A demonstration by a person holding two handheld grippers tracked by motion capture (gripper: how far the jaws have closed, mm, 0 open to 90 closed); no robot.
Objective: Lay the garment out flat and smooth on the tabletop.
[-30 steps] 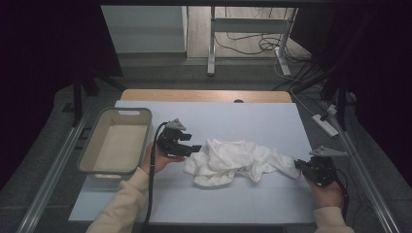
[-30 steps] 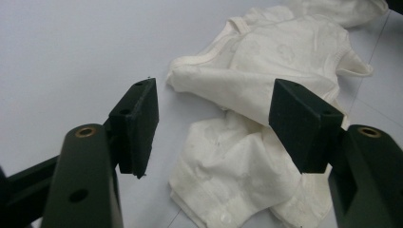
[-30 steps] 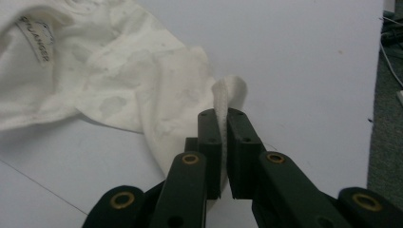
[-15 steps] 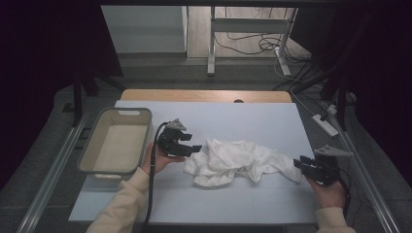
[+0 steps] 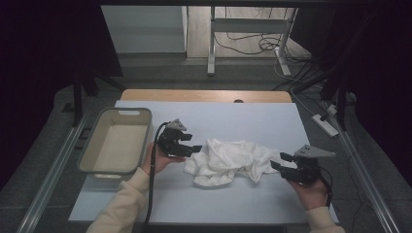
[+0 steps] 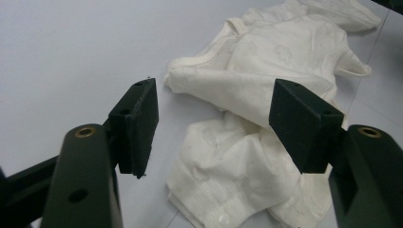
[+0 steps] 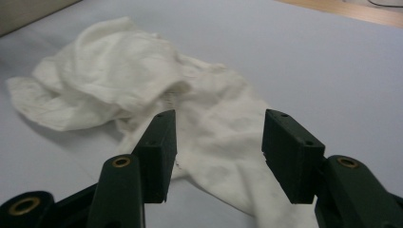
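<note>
The cloth lies crumpled on the table, right of the bin. The left gripper sits between bin and cloth, jaws wide and empty, tips just beside the cloth's left edge. The right gripper sits at the cloth's right end; its jaws have just been opening and stand apart, nothing gripped, with cloth lying below and ahead of them.

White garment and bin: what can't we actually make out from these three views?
- White garment: crumpled, folds hide its underside and full shape; the left gripper view cuts it off at the bottom edge.
- Right gripper: jaws open, just been opening; its own jaws block whether cloth reaches between the pads.
- Bin: the near wall hides the near strip of its floor in the high view.
</note>
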